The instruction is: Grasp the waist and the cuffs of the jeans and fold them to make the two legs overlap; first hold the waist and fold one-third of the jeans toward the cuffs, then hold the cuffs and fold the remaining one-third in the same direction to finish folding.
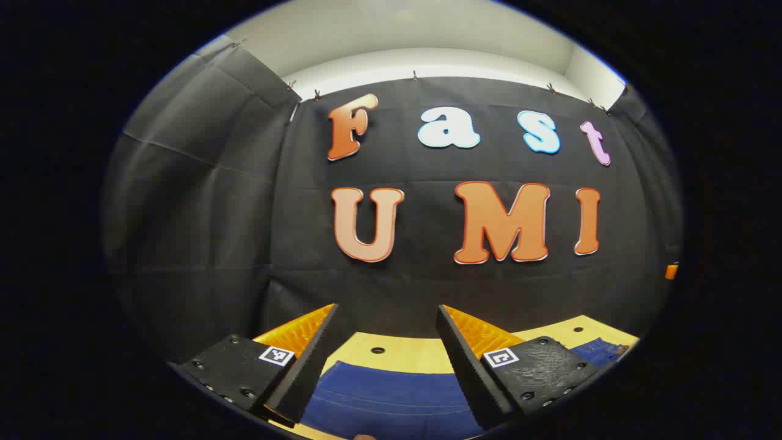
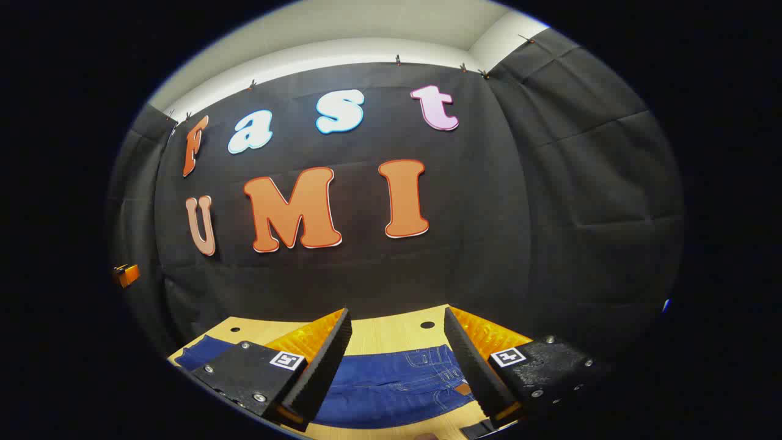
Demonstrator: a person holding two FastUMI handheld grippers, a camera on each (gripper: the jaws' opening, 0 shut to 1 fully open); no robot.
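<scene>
As both claws hang wide and empty above them, we judge no fold begun: the dark blue denim jeans (image 2: 391, 391) lie flat on the pale wooden counter (image 2: 391, 333). Left claw (image 1: 388, 360) hovers over plain leg cloth, right claw (image 2: 397, 366) over the pocket end. All three folds remain. We note no containers.

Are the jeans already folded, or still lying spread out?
Cannot tell how far folded: the jeans lie flat on the table, waist pocket showing, both claws open above them.
</scene>
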